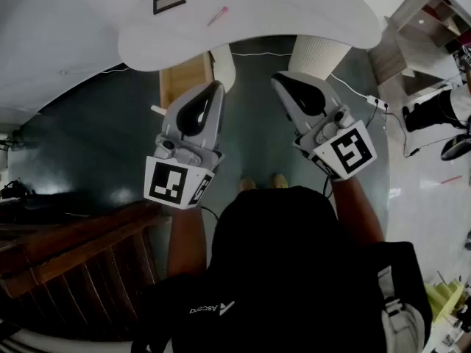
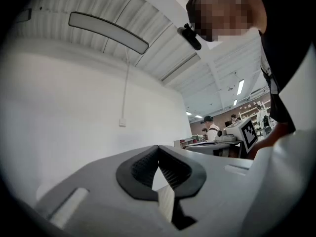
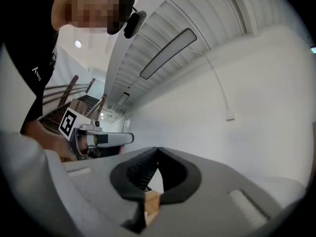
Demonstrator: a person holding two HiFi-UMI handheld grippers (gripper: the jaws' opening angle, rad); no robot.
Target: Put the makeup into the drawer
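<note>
Currently the grey plastic left gripper (image 1: 215, 93) and matching right gripper (image 1: 281, 84) both have jaws closed on nothing, pointing towards twelve o'clock at the white rounded surface (image 1: 294, 20).

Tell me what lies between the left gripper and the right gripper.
In the head view, only bare dark floor separates the left gripper and the right gripper; the tips of two shoes show just below that gap.
</note>
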